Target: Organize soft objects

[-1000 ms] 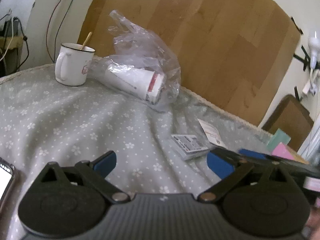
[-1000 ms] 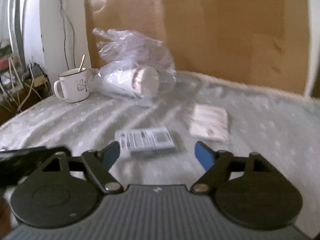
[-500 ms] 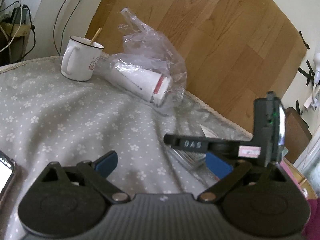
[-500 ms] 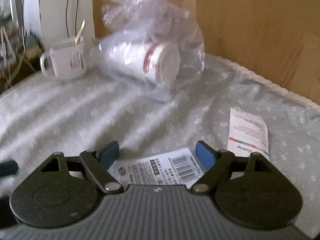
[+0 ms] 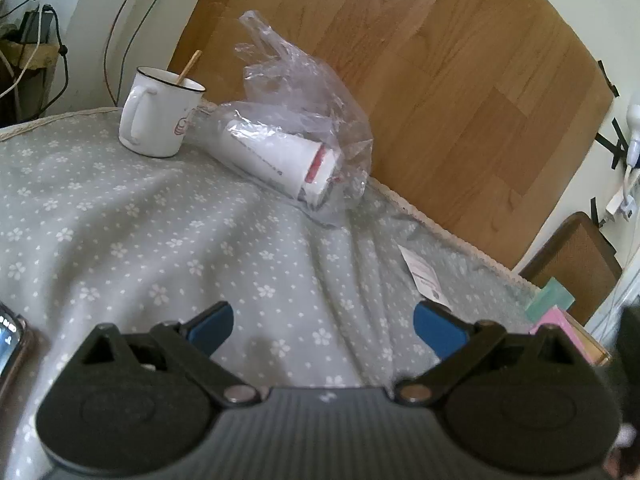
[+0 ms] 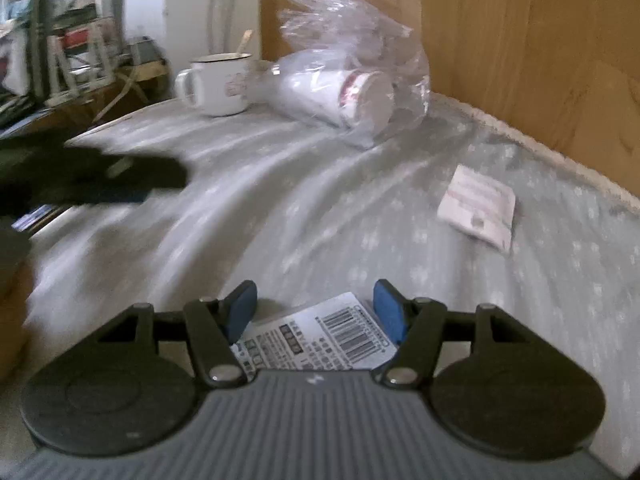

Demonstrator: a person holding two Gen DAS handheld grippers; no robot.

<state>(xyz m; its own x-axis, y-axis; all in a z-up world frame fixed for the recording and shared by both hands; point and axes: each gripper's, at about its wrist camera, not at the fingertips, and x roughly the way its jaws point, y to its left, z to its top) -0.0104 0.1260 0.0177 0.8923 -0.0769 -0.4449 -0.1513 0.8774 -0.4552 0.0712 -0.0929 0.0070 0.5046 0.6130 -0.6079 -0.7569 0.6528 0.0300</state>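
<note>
Packet (image 6: pixel 320 336) lies on the bed (image 6: pixel 320 200) between the right tongs (image 6: pixel 316 312), which have just been closing; only the right view shows it. Left tongs (image 5: pixel 322 322) gape, empty.

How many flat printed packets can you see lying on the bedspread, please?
2. The barcode packet lies between the right gripper fingers, which have just been closing; whether they touch it is unclear. The white packet lies further right, near the wooden board. Others may be hidden.
</note>
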